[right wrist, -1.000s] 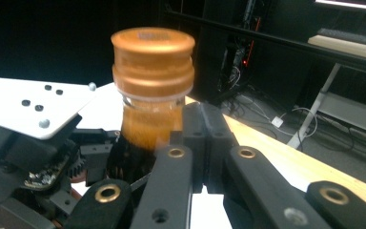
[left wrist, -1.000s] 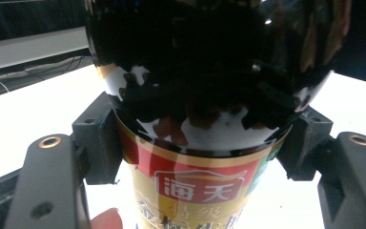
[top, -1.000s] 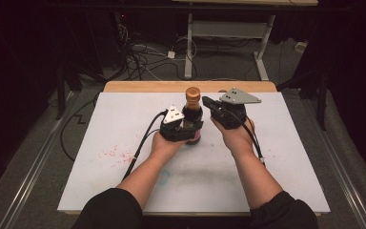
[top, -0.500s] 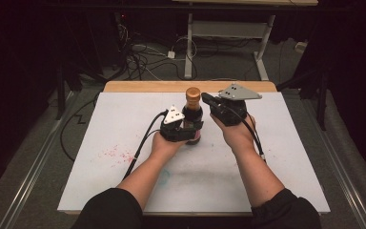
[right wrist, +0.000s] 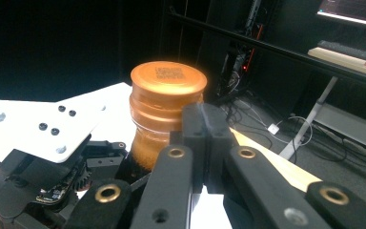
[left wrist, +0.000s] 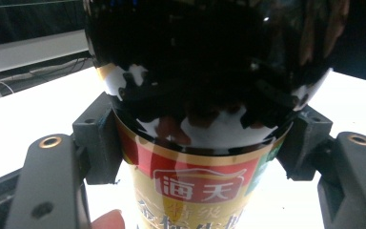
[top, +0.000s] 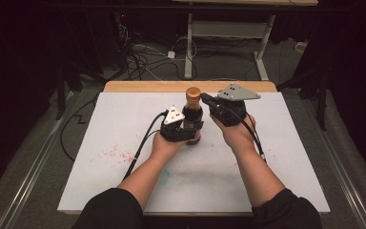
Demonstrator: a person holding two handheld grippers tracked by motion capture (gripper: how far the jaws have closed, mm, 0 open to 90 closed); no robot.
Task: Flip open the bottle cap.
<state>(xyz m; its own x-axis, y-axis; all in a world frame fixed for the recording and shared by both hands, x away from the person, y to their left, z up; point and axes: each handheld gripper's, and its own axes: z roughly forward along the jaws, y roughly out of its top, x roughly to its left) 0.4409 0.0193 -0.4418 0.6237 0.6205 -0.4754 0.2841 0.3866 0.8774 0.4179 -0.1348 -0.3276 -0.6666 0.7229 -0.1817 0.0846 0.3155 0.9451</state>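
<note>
High view: bottle upright mid-desk, nearer far edge. Left gripper pinches its body.

Left gripper view: glossy glass w/ label, prob. heavy, slippery (grip low).

Right gripper view: right gripper pressed together, empty, beside cap.

Dark bottle, orange cap, seemingly red-gold label

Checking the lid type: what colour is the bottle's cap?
Coppery orange cap, clearest in the right gripper view.
</note>
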